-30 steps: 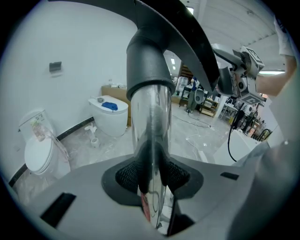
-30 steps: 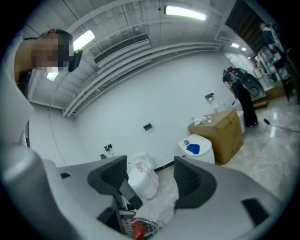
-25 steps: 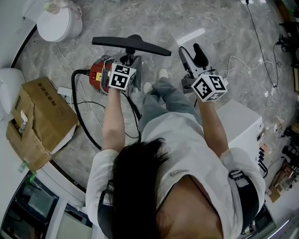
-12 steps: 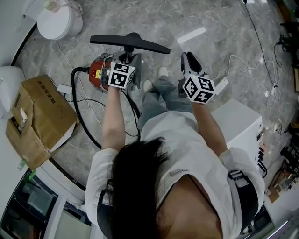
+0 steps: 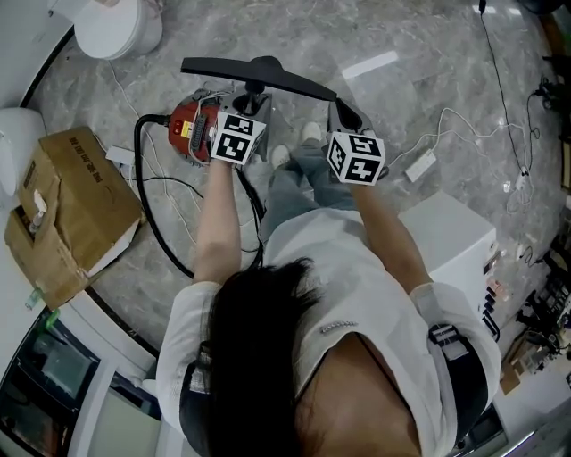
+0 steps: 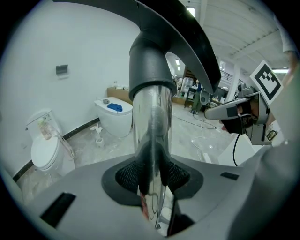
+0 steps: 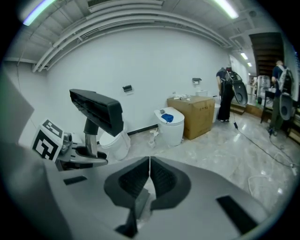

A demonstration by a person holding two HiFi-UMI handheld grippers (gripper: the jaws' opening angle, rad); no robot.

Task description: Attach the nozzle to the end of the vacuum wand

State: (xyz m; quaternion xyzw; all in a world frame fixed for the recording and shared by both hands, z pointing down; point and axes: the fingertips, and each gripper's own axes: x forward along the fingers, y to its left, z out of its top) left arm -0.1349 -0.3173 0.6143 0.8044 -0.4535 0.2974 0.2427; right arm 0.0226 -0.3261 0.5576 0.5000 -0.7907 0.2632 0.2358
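**Nozzle on the wand beside the red canister**

The left hand-held gripper (image 5: 252, 109) is pinching the chrome vacuum wand (image 6: 151, 122). The ribbed pads (image 6: 176, 174) press the tube from both sides, just beside the red canister (image 5: 186, 134) on the marble floor (image 5: 428, 54). The wand stands nearly upright. The long black nozzle (image 5: 259, 76) lies crosswise above the canister, and its grey neck sits over the wand's upper end.

The right hand-held gripper (image 5: 343, 112) hangs on the far side of the wand from the canister, near the nozzle's tip and apart from it. Its jaws have just been closing. They are now pressed together with nothing between them, as the right gripper view (image 7: 149, 176) shows.

A black hose (image 5: 147, 210) loops away from the canister toward the person. A cardboard box (image 5: 62, 214) lies near the canister on the side away from the wand. A white toilet (image 5: 116, 27) stands beyond the canister, well apart from it.
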